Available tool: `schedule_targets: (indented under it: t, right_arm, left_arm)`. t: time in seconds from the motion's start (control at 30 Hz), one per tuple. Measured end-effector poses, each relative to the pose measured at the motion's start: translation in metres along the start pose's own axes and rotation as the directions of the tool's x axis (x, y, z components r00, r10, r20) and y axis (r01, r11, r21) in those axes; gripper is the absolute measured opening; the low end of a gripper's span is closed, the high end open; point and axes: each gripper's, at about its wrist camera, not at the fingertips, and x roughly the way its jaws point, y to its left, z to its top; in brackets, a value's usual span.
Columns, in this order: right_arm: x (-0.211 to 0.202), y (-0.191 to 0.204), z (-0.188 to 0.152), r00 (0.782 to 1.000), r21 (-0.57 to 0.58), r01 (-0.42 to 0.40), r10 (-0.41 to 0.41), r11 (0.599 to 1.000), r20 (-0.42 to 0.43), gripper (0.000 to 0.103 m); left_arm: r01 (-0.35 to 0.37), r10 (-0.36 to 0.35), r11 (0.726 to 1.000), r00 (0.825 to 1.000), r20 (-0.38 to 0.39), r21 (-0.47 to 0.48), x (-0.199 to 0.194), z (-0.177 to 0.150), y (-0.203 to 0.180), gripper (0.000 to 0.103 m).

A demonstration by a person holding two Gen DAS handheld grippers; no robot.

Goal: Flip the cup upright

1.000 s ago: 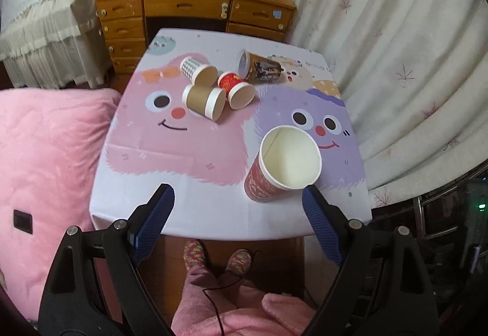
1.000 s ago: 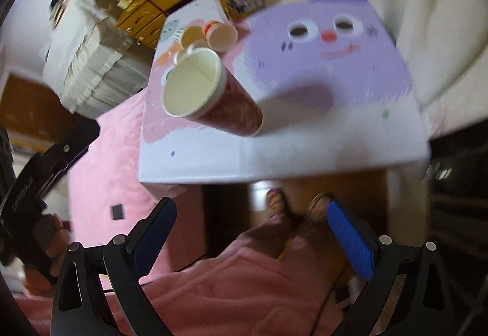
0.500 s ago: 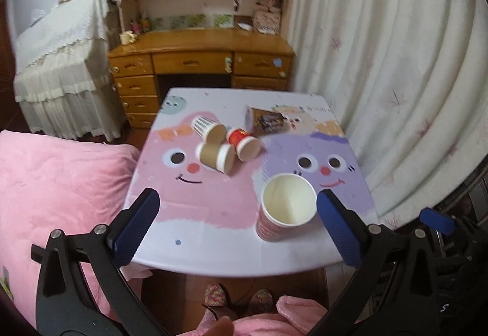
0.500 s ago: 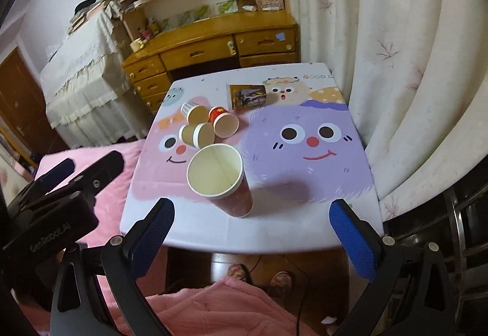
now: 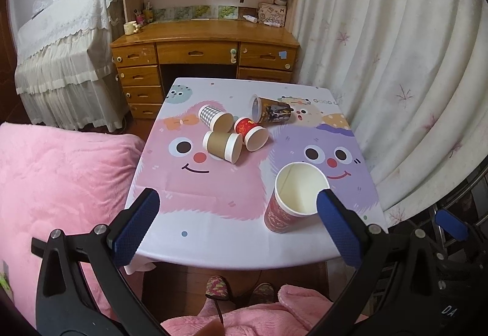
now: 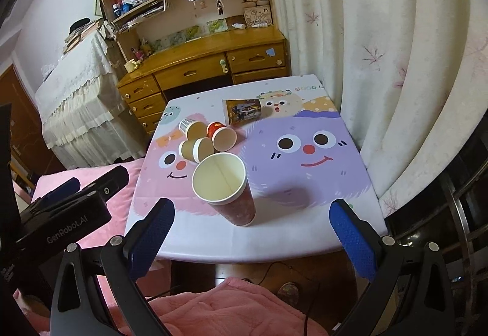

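The worktop [image 5: 213, 232] is covered with a cloth that shows a pink fuzzy face and a purple fuzzy face. A big pink blanket [image 5: 61, 183] lies to its left, and a wooden desk with drawers [image 5: 201, 52] stands behind it by the white curtain [image 5: 396, 61].

The left hand-held gripper [image 5: 236, 223] is held back over the near edge of the worktop. Its two blue fingers are spread wide apart with nothing between them. The right hand-held gripper [image 6: 251, 232] is also held back over the near edge, wide apart and holding nothing.

The tall red cup [image 5: 292, 201] stands upright near the front of the worktop, on the edge of the purple face. Its mouth points up. The inside is plain cream white, with a thin seam line down one side in the right wrist view. The outside is dark red with a faint pattern.

Four smaller cups lie on their sides farther back. The dark printed cup [image 5: 270, 110] lies alone near the far edge. The brown cup [image 5: 222, 147], the checked cup [image 5: 215, 118] and the small red cup [image 5: 251, 133] lie close together in a bunch.
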Motion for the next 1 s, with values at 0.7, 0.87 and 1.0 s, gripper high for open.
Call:
schedule_targets:
  t: [0.7, 0.87, 1.0]
  right_arm:
    - [0.01, 0.006, -0.002, 1.0, -0.04, -0.015, 0.014, 0.999, -0.019, 0.103]
    - [0.009, 0.007, -0.004, 1.0, -0.043, -0.016, 0.015, 0.999, -0.021, 0.103]
    - [0.009, 0.007, -0.003, 1.0, -0.043, -0.017, 0.016, 0.999, -0.02, 0.103]
  left_arm:
    - [0.045, -0.045, 0.999, 0.999, -0.01, 0.025, 0.004, 0.0, 0.009, 0.102]
    - [0.044, -0.044, 0.999, 0.999, -0.009, 0.026, 0.004, 0.0, 0.01, 0.102]
    - [0.044, -0.044, 0.999, 0.999, -0.009, 0.026, 0.004, 0.0, 0.01, 0.102]
